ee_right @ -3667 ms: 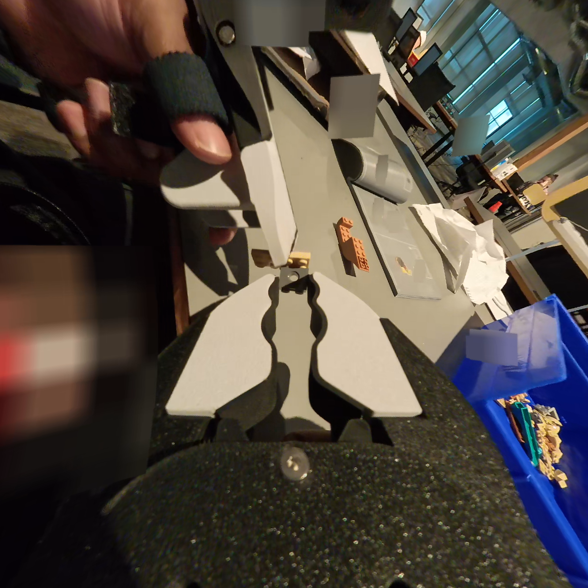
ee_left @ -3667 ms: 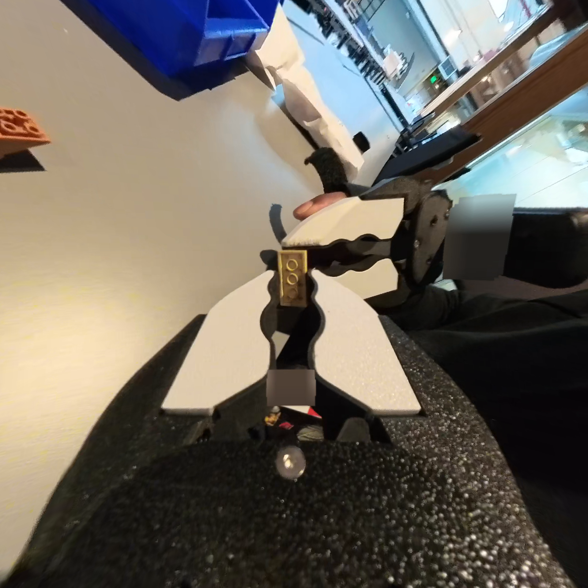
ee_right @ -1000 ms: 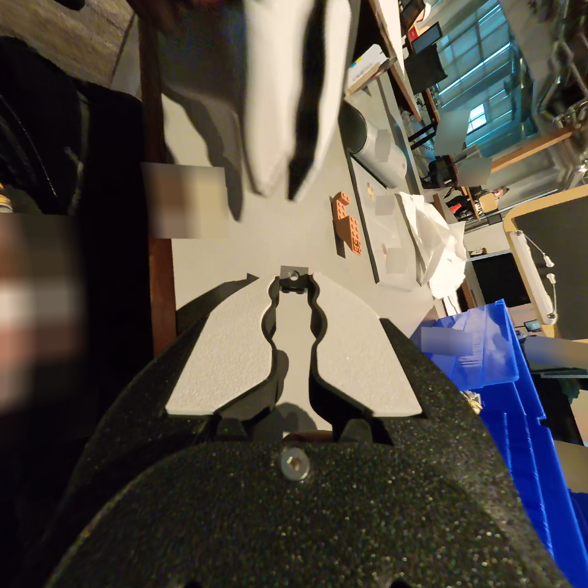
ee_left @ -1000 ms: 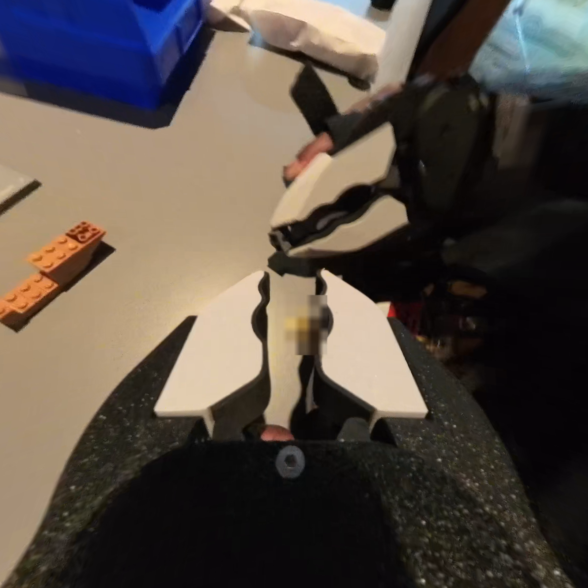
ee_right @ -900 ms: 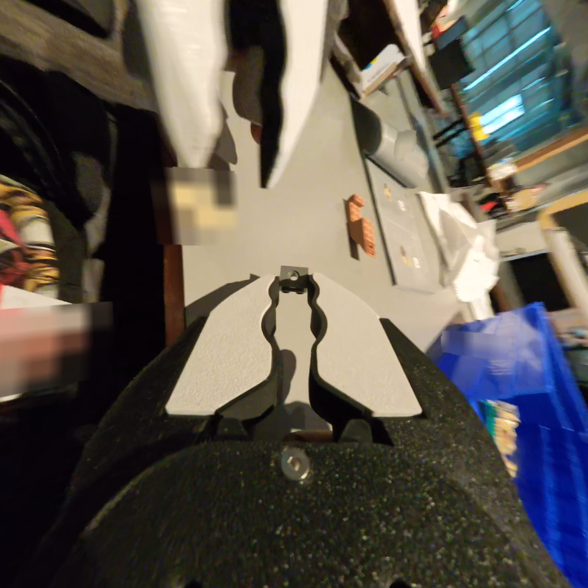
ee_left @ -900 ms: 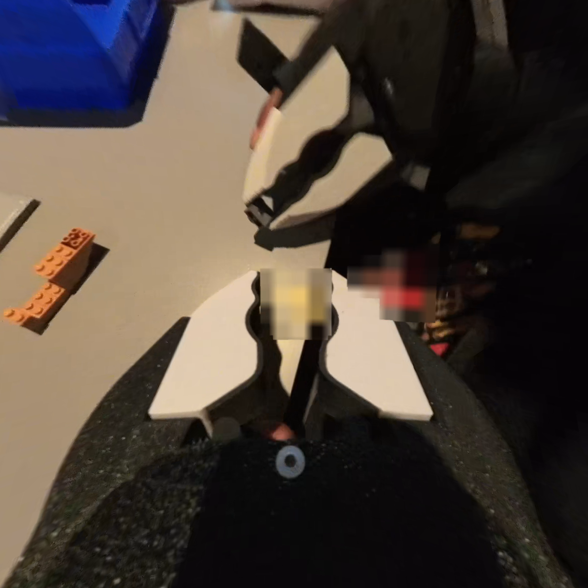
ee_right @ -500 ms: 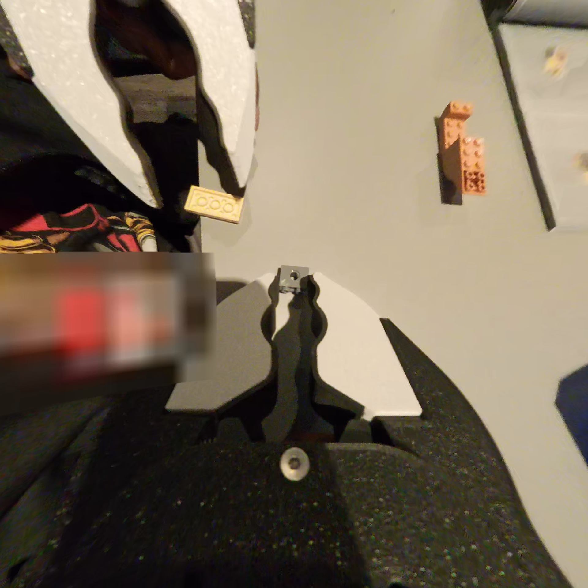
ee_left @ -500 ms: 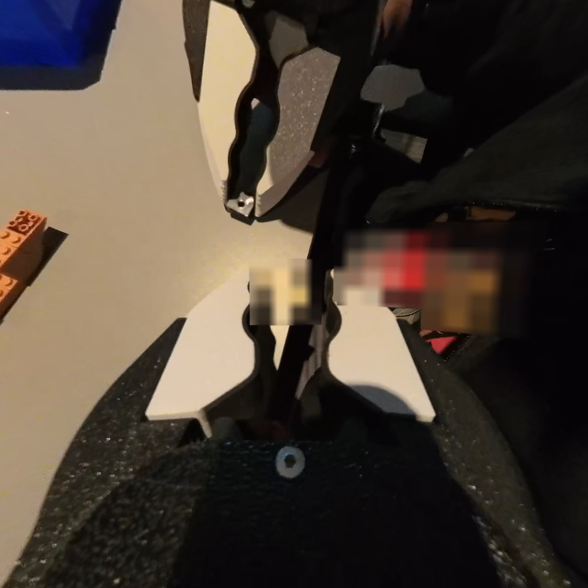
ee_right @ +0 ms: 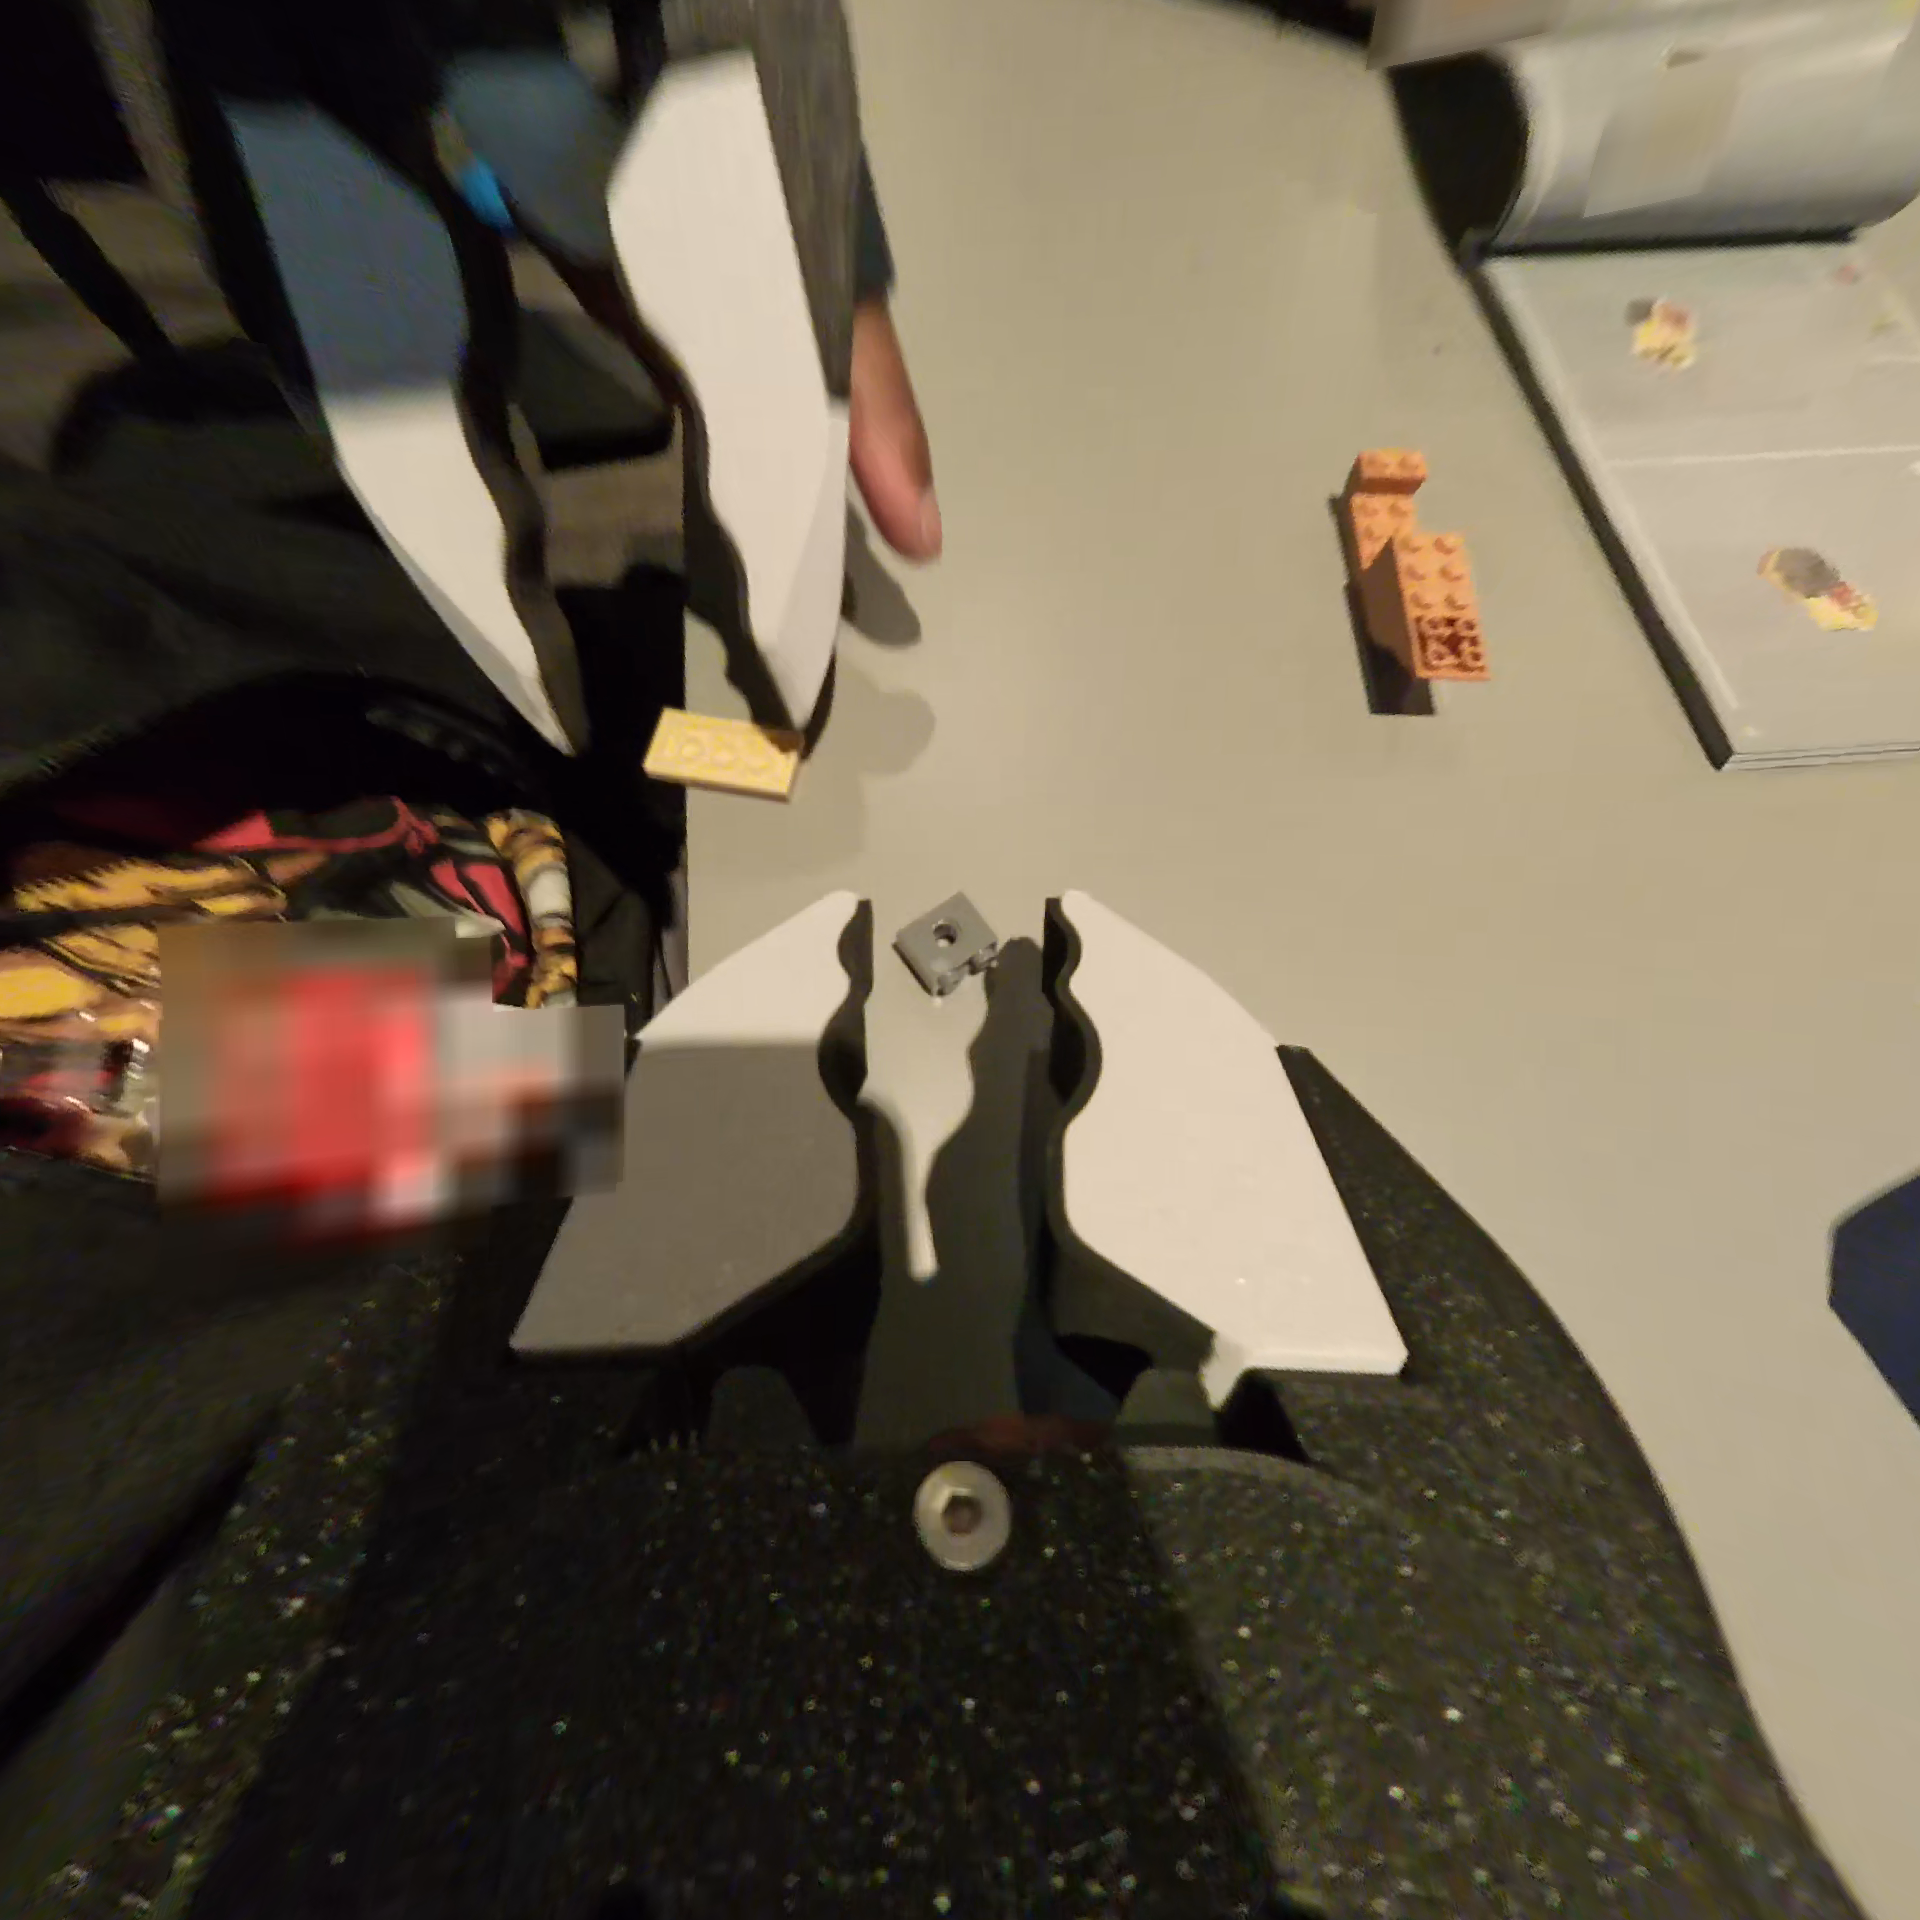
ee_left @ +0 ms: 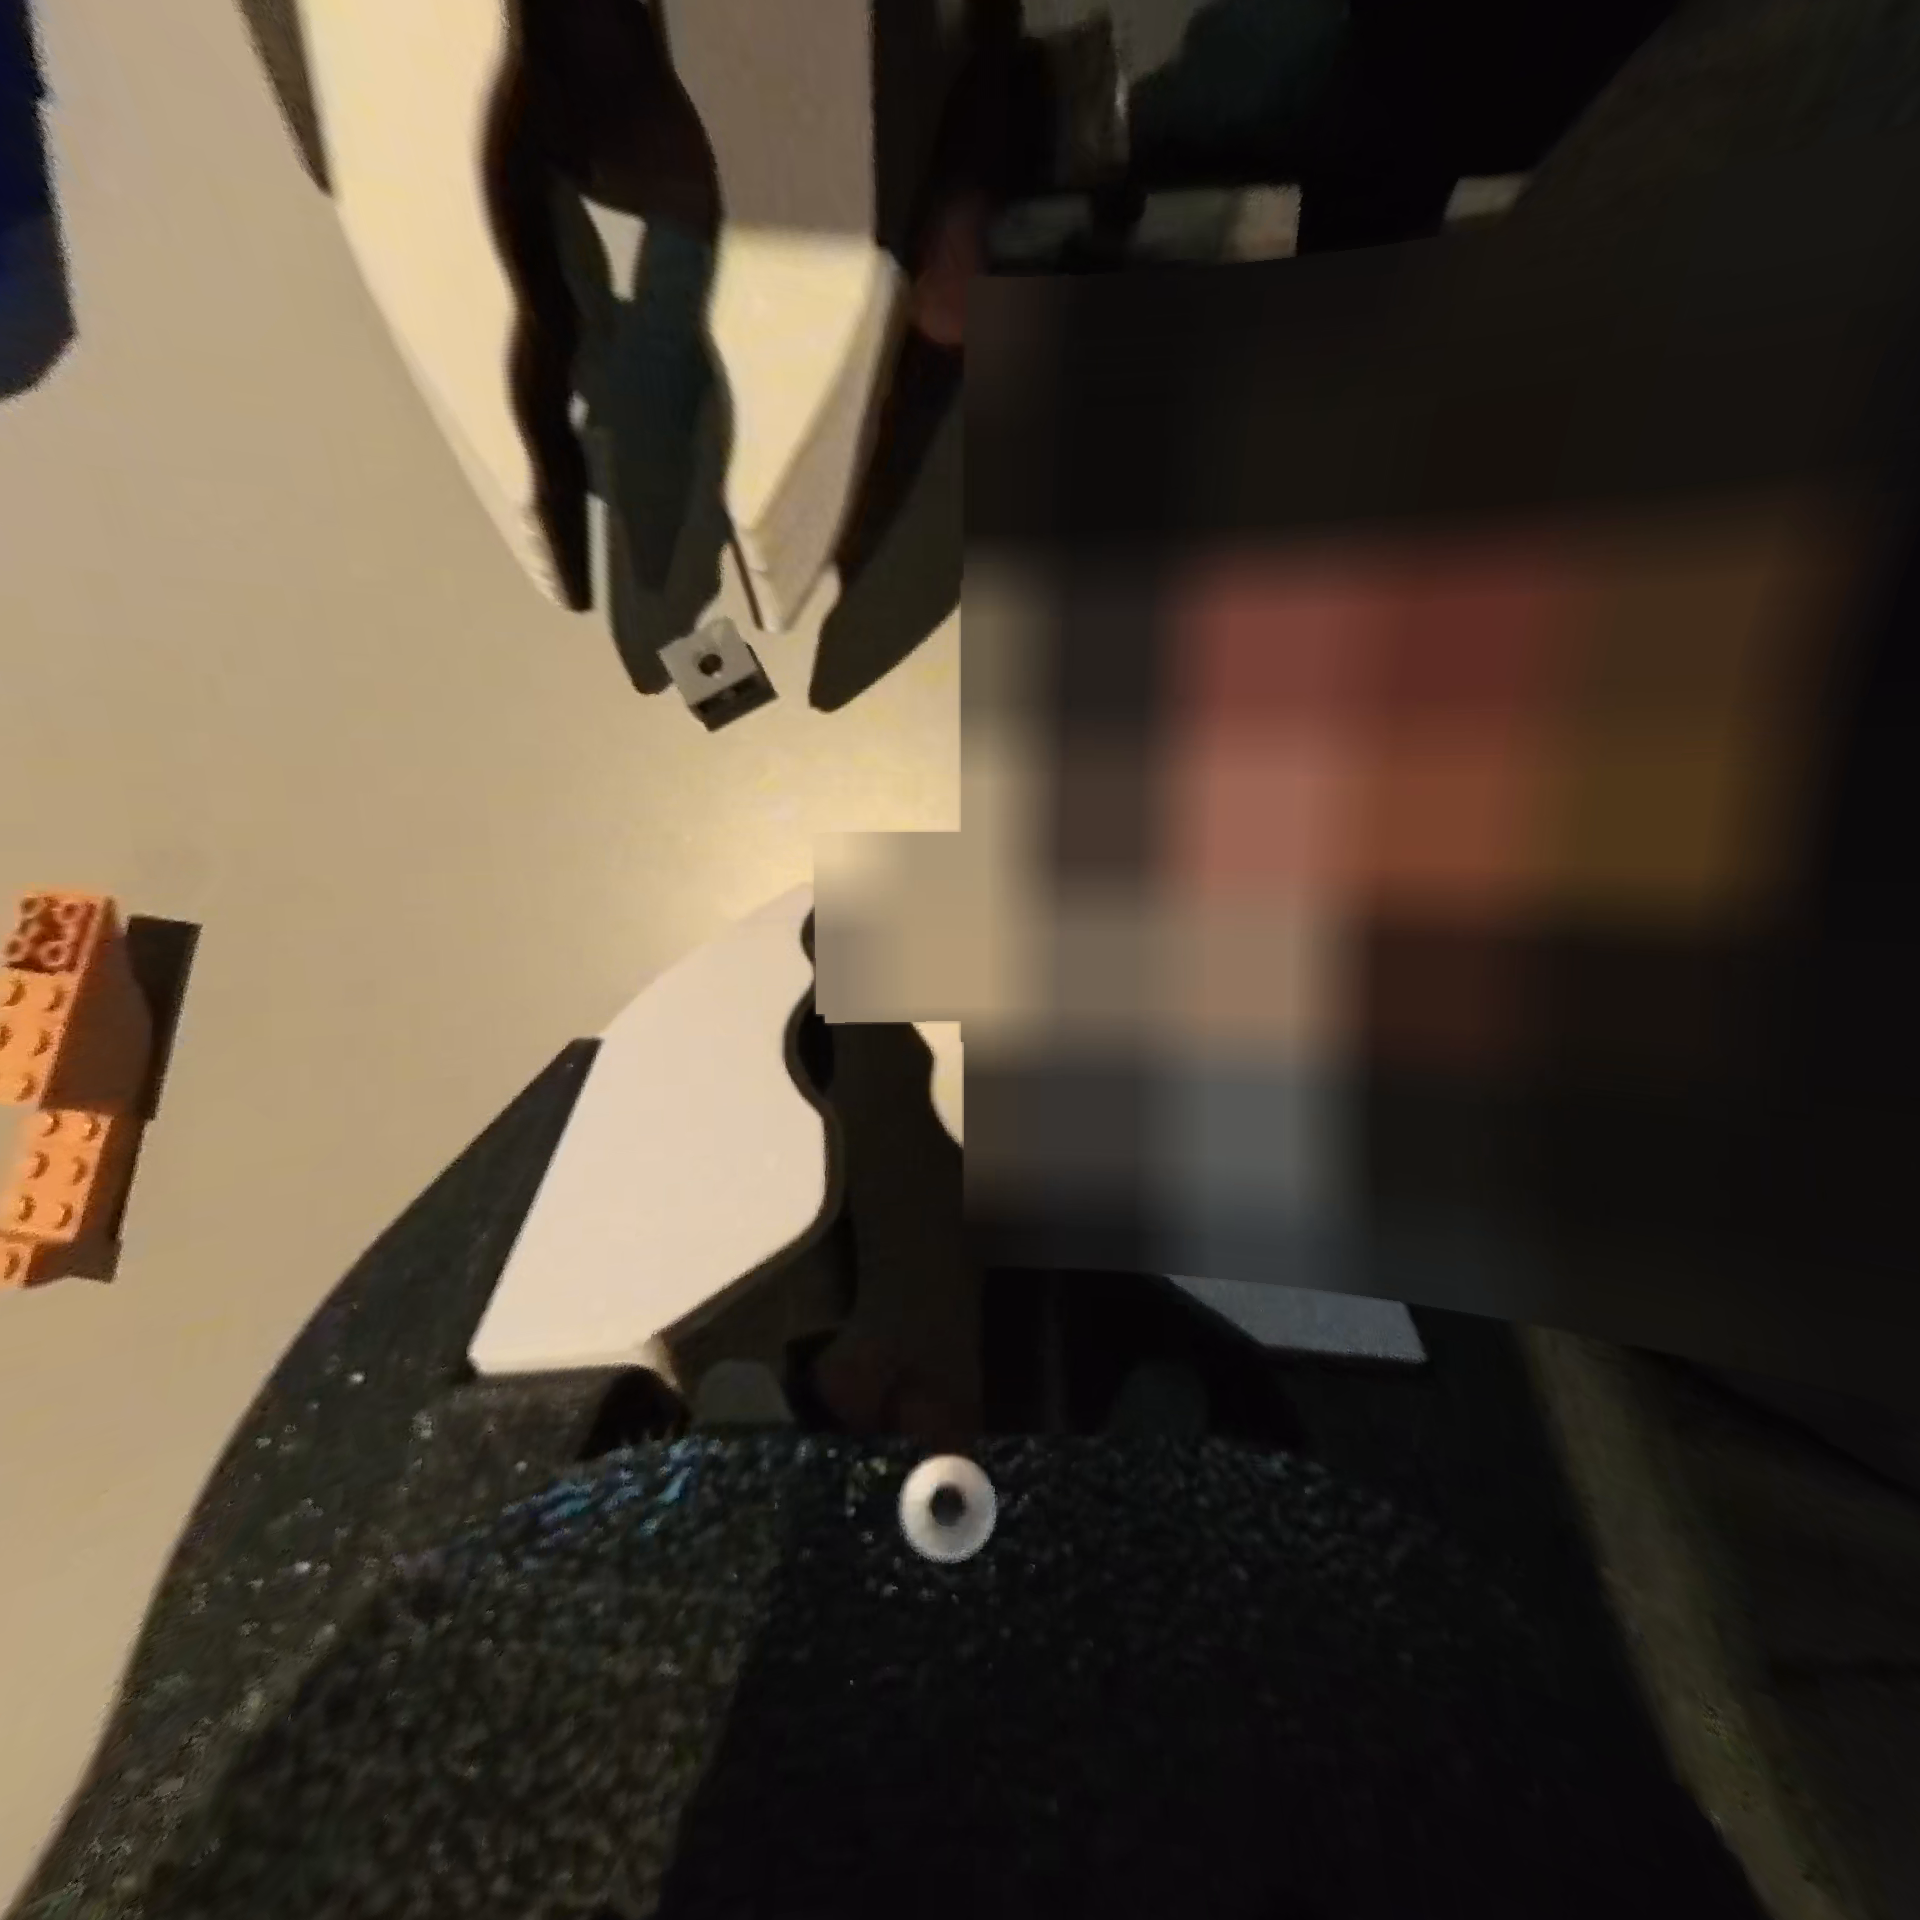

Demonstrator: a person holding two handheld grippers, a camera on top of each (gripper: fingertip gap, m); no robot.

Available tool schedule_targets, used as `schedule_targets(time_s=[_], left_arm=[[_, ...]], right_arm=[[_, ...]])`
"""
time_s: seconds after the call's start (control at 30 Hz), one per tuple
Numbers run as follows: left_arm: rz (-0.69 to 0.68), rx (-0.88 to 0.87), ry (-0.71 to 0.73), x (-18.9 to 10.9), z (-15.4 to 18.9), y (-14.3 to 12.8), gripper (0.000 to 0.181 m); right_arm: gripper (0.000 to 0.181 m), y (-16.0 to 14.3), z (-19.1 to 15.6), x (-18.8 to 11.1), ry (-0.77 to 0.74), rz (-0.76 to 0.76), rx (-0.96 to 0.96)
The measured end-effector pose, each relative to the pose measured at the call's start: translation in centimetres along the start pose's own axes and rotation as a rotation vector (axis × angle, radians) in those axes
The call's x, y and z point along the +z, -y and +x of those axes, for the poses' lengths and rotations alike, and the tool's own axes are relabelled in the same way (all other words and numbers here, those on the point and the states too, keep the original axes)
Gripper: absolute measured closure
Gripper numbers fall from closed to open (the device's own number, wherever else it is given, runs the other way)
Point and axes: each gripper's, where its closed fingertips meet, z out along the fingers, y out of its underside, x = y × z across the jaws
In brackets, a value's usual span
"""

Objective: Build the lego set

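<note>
While flat, tan plate (ee_right: 724, 766) runs sideways.

Both wrist cams close above grey table (ee_right: 1143, 520), pitched steeply down, facing each other. Shared: small grey brick (ee_left: 717, 675) (ee_right: 943, 954), orange brick build (ee_left: 62, 1081) (ee_right: 1418, 566). Each cam catches opposite gripper up top.

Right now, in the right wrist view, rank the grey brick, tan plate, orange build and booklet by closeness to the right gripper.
1. grey brick: between the open jaws of the right gripper.
2. tan plate: ahead, to the left.
3. orange build: ahead, to the right.
4. booklet: far right, beyond the build.
</note>
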Motion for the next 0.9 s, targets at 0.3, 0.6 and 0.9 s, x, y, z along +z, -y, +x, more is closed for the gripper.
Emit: schedule_targets(time_s=[0.3,0.6,0.9], left_arm=[[-0.051,0.001,0.039,1.4,-0.9,-0.9,0.148],[0.574,-0.086,0.290,-2.3,-2.7,5.4,0.148],[0.771,0.353,0.639,-4.3,-0.2,9.1,0.148]], right_arm=[[0.155,0.4,0.1,-0.6,0.001,0.053,0.010],[0.159,3.6,-1.7,-2.9,0.031,0.299,0.144],[0.153,7.7,-6.5,-5.3,0.660,0.590,0.582]])
